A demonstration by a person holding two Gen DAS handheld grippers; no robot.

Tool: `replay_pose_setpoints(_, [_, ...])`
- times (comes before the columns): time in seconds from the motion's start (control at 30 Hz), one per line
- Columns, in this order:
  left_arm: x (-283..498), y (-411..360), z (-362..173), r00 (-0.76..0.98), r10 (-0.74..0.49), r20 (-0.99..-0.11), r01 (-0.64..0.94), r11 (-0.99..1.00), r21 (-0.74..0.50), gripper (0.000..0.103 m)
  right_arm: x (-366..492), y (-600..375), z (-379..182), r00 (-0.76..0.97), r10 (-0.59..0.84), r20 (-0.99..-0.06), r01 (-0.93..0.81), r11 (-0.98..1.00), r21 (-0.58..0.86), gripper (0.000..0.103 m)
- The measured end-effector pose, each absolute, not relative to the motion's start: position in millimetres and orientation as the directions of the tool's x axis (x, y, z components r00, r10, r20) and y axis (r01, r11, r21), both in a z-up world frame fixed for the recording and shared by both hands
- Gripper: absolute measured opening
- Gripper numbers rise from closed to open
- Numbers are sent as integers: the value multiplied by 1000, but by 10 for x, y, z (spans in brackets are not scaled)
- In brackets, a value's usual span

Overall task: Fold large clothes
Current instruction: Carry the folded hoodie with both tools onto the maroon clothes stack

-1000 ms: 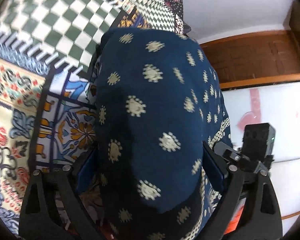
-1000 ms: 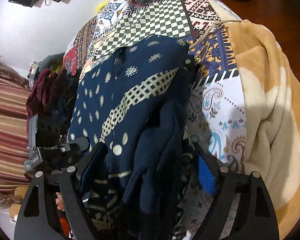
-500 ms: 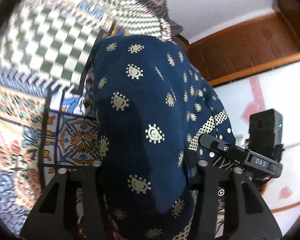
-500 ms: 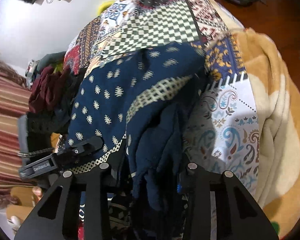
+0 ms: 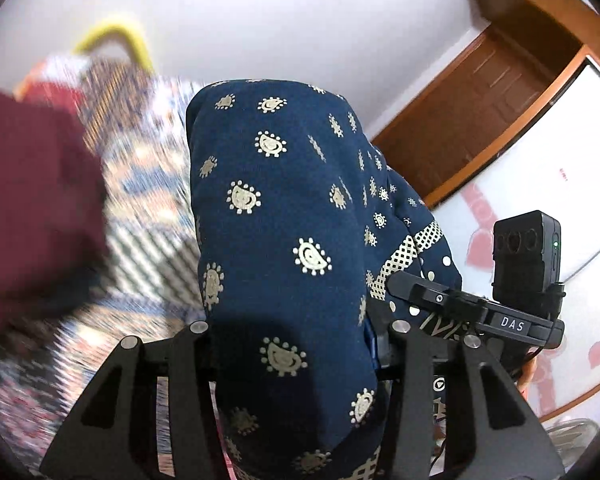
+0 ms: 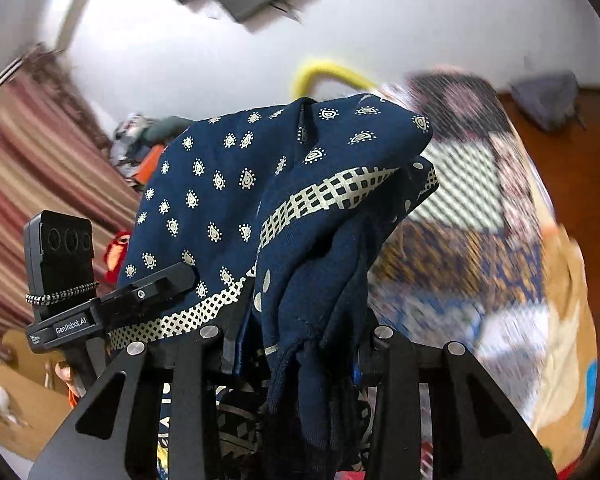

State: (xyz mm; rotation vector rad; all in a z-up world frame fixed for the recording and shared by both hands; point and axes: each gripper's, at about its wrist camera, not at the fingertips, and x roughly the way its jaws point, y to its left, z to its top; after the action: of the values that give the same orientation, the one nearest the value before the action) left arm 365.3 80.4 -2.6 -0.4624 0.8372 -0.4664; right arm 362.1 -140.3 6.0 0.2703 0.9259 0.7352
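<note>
Left wrist view: the left hand-held gripper (image 5: 296,344) is seen partly closed, both fingers clamped on a thick fold of the navy garment (image 5: 284,216) w/ cream paisley print. The cloth is bunched between the fingers and rises above them, held up off the patterned bedspread (image 5: 148,216), which is blurred. The right hand-held gripper (image 5: 410,284) is seen at the right edge, touching the same garment near its checked border.

Right wrist view: the right hand-held gripper (image 6: 296,340) is narrowed and clamped on bunched folds of the navy garment (image 6: 228,200). The left hand-held gripper (image 6: 180,276) is seen at left, pressed on the cloth. No containers can be made out.
</note>
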Motion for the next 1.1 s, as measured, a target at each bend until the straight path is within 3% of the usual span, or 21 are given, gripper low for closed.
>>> replay_pose_setpoints(0.23, [3454, 1757, 692, 712, -435, -551, 172, 869, -464, 47, 3729, -438, 531, 366, 762, -533, -576, 636, 513, 33])
replay_pose_setpoints(0.4, [3467, 2481, 825, 765, -356, -537, 124, 899, -419, 47, 3898, 349, 572, 323, 802, -503, -623, 580, 525, 33])
replay_pose_setpoints(0.63, [3970, 3319, 426, 742, -293, -603, 27, 912, -410, 47, 4299, 1174, 176, 292, 788, -542, -607, 591, 531, 33])
replay_pose_setpoints(0.8, [4320, 3612, -378, 638, -272, -721, -99, 899, -426, 54, 4627, 1523, -598, 259, 692, -674, -496, 694, 522, 36])
replay_pose_setpoints(0.87, [4411, 3710, -701, 609, -279, -743, -149, 879, -453, 59, 4709, 1544, -813, 254, 661, -706, -462, 725, 511, 43])
replay_pose_setpoints(1.0, [4350, 3795, -785, 628, -289, -722, -148, 867, -476, 68, 4658, 1491, -774, 289, 633, -718, -489, 742, 458, 49])
replay_pose_setpoints(1.1, [4218, 3706, -661, 635, -205, -745, -165, 906, -390, 71, 4495, 1433, -593, 365, 568, -737, -523, 780, 342, 53])
